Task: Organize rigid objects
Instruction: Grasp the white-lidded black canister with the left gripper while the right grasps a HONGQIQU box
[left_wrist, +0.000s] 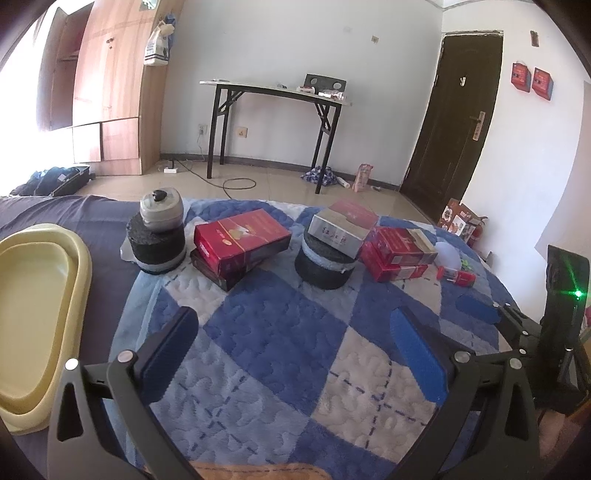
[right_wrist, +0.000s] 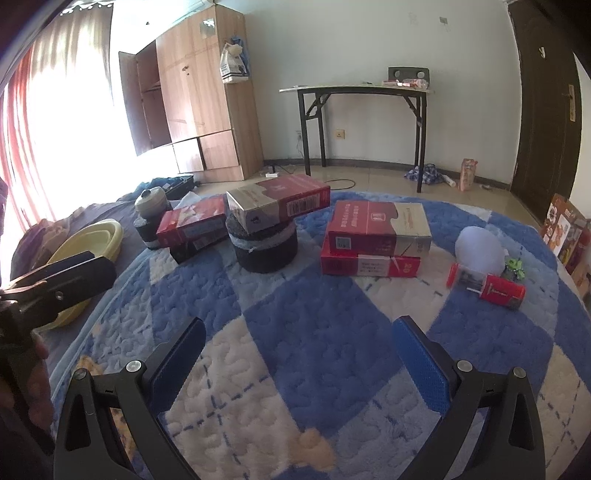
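On a blue and white checked blanket (left_wrist: 280, 332) lie several red boxes. One red box (left_wrist: 242, 236) rests on a dark box beside a black foam disc (left_wrist: 157, 245) that carries a grey jar (left_wrist: 161, 208). A silver and red box (right_wrist: 277, 201) lies on a second black disc (right_wrist: 266, 245). Two stacked red boxes (right_wrist: 376, 240) lie to the right, with a small red can (right_wrist: 485, 286) on its side beyond. My left gripper (left_wrist: 295, 332) is open and empty above the blanket. My right gripper (right_wrist: 299, 343) is open and empty too, short of the boxes.
A yellow tub (left_wrist: 33, 306) sits at the left on the bed; it also shows in the right wrist view (right_wrist: 92, 240). A white round object (right_wrist: 478, 245) lies by the can. Beyond the bed are a folding table (left_wrist: 275, 92), a wardrobe (left_wrist: 107, 92) and a dark door (left_wrist: 454, 110).
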